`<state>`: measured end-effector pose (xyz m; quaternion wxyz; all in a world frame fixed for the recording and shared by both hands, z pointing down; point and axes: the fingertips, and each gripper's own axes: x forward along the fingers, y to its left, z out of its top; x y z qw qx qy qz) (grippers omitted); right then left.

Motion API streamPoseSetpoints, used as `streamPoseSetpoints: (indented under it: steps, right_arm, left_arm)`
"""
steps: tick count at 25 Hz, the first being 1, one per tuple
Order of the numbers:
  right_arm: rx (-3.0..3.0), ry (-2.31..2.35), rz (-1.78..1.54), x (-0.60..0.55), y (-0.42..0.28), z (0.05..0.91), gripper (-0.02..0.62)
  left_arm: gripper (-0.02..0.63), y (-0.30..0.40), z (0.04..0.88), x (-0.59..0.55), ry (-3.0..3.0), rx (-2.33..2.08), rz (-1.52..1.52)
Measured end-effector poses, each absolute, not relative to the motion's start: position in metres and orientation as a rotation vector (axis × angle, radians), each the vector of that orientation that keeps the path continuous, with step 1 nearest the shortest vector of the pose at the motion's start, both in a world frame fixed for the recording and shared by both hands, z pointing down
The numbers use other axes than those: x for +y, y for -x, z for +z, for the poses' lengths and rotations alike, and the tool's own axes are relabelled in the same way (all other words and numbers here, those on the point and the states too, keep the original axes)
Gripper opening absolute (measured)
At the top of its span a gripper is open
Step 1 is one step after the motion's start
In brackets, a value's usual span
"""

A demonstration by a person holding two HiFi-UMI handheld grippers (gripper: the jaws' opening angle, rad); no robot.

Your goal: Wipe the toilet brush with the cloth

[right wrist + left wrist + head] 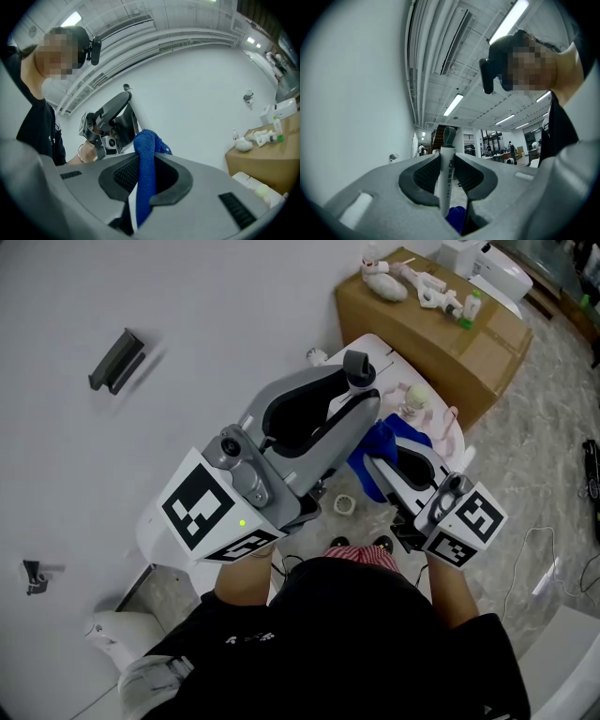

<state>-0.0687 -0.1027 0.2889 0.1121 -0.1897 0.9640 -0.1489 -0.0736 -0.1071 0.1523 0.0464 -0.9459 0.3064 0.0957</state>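
Note:
In the head view my left gripper is shut on the toilet brush's handle, whose grey tip sticks out past the jaws. The left gripper view shows that white handle upright between the ribbed pads of the left gripper; the brush head is hidden. Just to the right, my right gripper is shut on a blue cloth that lies close under the left gripper. Seen from the right gripper, the blue cloth runs up between the pads and bunches above them. A bit of blue cloth also shows below the handle.
A cardboard box with bottles and white items on top stands at the upper right. Under the grippers is a white table with a small doll and a tape roll. A white wall with a dark bracket fills the left.

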Motion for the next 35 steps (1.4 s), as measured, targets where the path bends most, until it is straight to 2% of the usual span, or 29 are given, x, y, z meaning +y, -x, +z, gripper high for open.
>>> streamPoseSetpoints:
  steps: [35]
  right_arm:
    - [2.858,0.652,-0.517,-0.102,0.076,0.327,0.063]
  left_arm:
    - [0.092,0.072,0.134,-0.091,2.858,0.832,0.294]
